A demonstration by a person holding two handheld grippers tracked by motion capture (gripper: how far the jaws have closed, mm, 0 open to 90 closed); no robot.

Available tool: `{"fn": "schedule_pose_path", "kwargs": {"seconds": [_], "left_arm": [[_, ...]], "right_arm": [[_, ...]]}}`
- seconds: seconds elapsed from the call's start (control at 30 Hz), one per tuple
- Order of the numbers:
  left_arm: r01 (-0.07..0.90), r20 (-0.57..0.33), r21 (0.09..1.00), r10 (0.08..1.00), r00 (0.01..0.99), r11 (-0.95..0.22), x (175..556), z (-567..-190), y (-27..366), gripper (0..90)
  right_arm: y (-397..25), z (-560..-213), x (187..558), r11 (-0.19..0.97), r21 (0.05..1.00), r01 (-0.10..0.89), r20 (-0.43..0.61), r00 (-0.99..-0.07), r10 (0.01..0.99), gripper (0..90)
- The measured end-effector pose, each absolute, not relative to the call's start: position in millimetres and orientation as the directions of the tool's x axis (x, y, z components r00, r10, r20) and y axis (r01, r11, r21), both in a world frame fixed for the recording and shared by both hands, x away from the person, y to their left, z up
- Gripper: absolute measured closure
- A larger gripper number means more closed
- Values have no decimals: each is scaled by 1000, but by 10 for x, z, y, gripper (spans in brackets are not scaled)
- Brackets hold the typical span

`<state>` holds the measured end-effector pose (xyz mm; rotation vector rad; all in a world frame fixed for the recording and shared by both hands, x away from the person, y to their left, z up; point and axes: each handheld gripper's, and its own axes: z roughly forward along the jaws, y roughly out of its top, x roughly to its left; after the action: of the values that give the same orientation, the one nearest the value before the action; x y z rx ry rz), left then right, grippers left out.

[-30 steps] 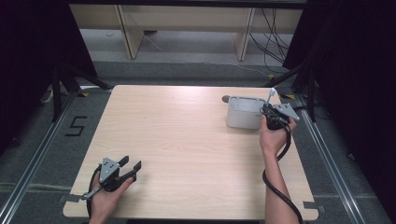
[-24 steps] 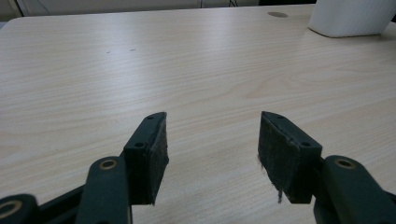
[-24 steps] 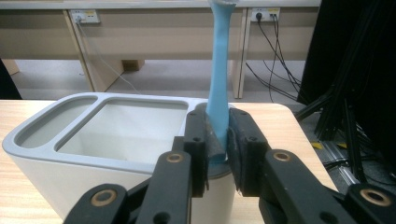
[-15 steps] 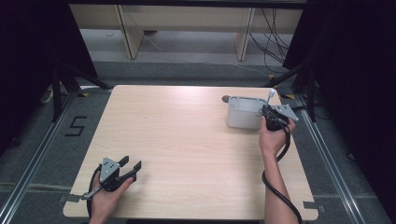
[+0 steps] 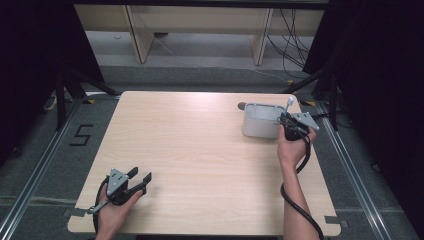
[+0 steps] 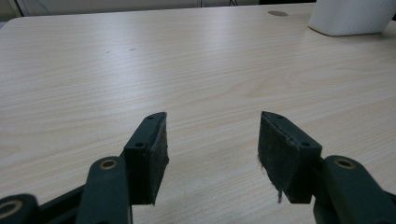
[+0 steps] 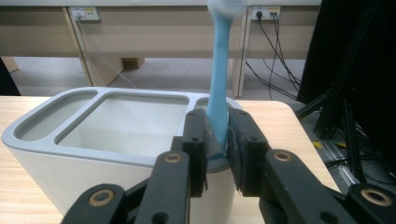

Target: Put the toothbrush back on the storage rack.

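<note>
A light grey holder (image 5: pixel 261 120) with several compartments stands at the table's far right; it also shows as the holder (image 7: pixel 100 140) close up. A pale blue toothbrush (image 7: pixel 218 88) stands upright in its small end compartment, head up, and appears as a thin toothbrush (image 5: pixel 288 104) from above. My right gripper (image 7: pixel 217 140) is shut on the toothbrush handle just above the rim; from above the right gripper (image 5: pixel 290 125) sits at the holder's right end. My left gripper (image 6: pixel 212 149) is open over bare table; the left gripper (image 5: pixel 140 179) rests near the front left.
The wooden table (image 5: pixel 200 150) has a dark round spot (image 5: pixel 242 105) beside the holder. The white holder (image 6: pixel 350 16) shows far off in the left gripper view. Shelving and cables lie beyond the far edge; dark curtains flank both sides.
</note>
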<state>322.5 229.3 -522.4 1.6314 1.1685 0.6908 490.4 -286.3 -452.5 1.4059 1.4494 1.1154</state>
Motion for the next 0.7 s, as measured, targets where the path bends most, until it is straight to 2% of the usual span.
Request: {"fn": "schedule_pose_path", "kwargs": {"seconds": [0.23,0.43,0.47,0.53,0.7], "left_arm": [[368,-88,928,922,376,-61,3224,-5225,2294,422],[367,-88,928,922,376,-61,3224,-5225,2293,422],[363,-91,930,921,379,-58,3228,-5230,2291,422],[363,-90,930,921,379,-59,3228,-5230,2290,422],[363,-90,930,921,379,-59,3229,-5229,2291,422]], "right_arm": [[-2864,-4525,4902,-9,960,280,27,-61,998,737],[-2872,-4515,4876,3,958,287,13,-53,999,664],[-2857,-4517,4858,-26,959,281,41,-48,998,648],[-2873,-4512,4847,-2,959,285,17,-51,999,640],[-2865,-4513,4812,-32,953,301,50,-53,997,622]]}}
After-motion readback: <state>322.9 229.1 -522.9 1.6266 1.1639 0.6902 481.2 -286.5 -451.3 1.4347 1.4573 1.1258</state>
